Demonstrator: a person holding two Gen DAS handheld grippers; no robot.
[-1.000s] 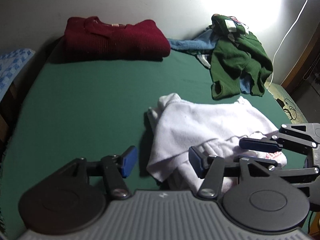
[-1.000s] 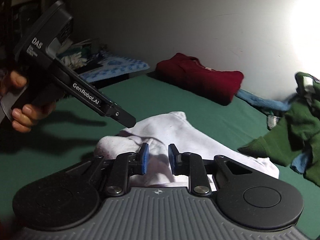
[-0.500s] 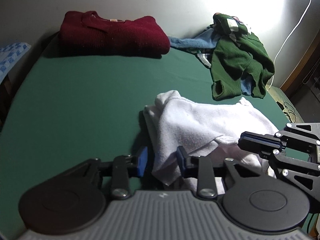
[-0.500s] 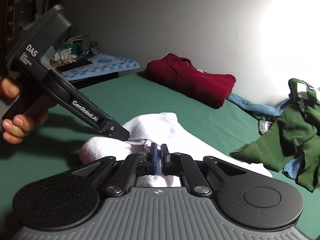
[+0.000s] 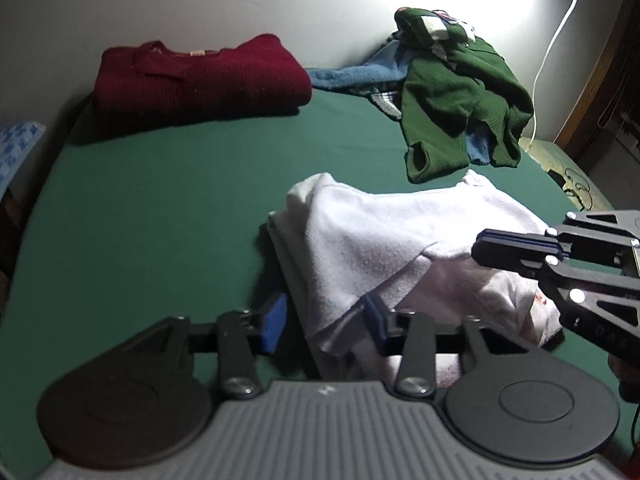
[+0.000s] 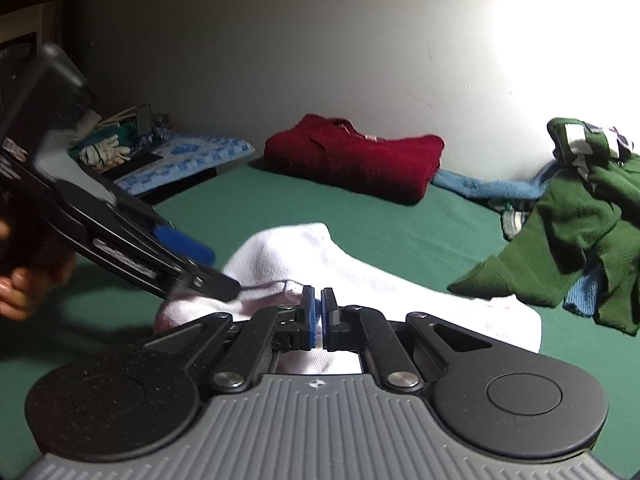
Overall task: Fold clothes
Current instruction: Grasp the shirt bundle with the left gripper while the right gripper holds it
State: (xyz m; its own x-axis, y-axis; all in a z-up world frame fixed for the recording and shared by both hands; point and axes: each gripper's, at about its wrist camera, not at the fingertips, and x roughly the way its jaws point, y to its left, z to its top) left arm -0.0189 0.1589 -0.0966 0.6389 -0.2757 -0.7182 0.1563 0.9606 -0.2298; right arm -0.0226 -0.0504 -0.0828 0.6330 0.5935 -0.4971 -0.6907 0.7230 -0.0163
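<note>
So the white garment [image 5: 400,240] is being worked on near the front of the green table [image 5: 180,208], bunched into a loose half-folded heap rather than lying flat. The right gripper [image 6: 319,312] is being held clenched on a bit of the white fabric, with the blue pads nearly touching and cloth showing between them, probably so that edge can be lifted or dragged over for a fold. The left gripper [image 5: 320,322] is being held spread apart, straddling the near corner of the same garment, with one pad beside the cloth and the other partly tucked against it. Nothing is being pinched there right now; it looks like it's being lined up to take hold of that corner, though that's a guess.

A red sweater [image 5: 200,76] is lying folded at the far end by the wall, so that spot seems to be where finished pieces are being kept. A green garment [image 5: 460,96] and a blue one [image 5: 356,74] are lying crumpled in a pile at the far right, apparently being kept apart from the folded stuff
</note>
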